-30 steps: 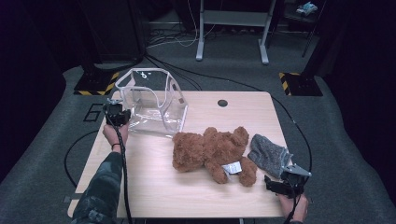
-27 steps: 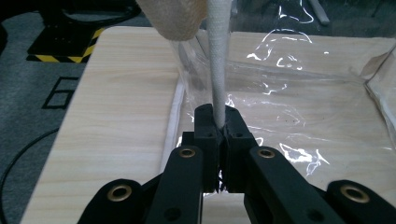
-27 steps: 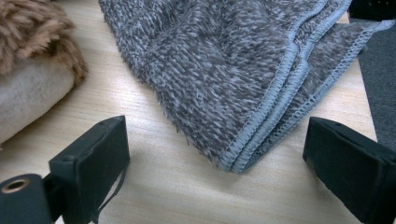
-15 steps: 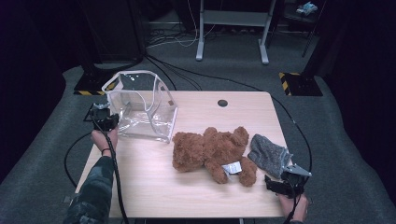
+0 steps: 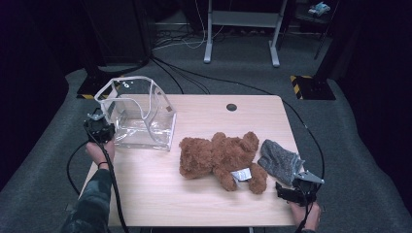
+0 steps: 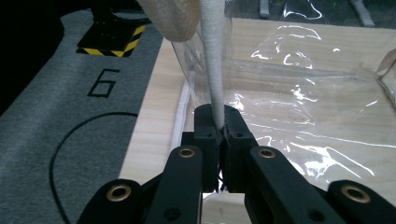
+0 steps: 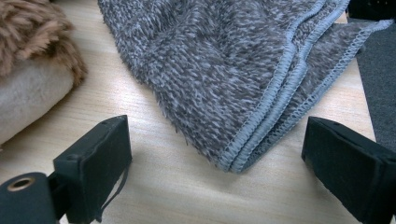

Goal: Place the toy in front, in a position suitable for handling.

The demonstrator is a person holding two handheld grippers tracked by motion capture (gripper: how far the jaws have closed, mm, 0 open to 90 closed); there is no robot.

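Clear plastic, white-trimmed storage bag (image 5: 137, 118) sits at the desk's (image 5: 204, 204) far left corner, w/ the left claw (image 6: 219, 122) pinched tight on its white fabric edge strip (image 6: 212, 70), jaws nearly together. Judging by that grip, the step in hand is dragging or propping the bag open for loading, so best to keep the pull low & along the strip, not twisting, since thin plastic could buckle or slip from the pads. Right claw (image 7: 210, 154) rests at the near right corner, jaws wide w/ nothing between them, aimed at the grey fuzzy cloth (image 7: 224, 65) just ahead; the cloth's stitched hem lies between the jaw tips but untouched. Brown plush teddy bear (image 5: 221, 156) lies mid-desk, touching the cloth & near the bag. Room: bag's left side is about at the desk's left edge, so further pull that way risks tipping it off; open wood lies along the near side & far right.
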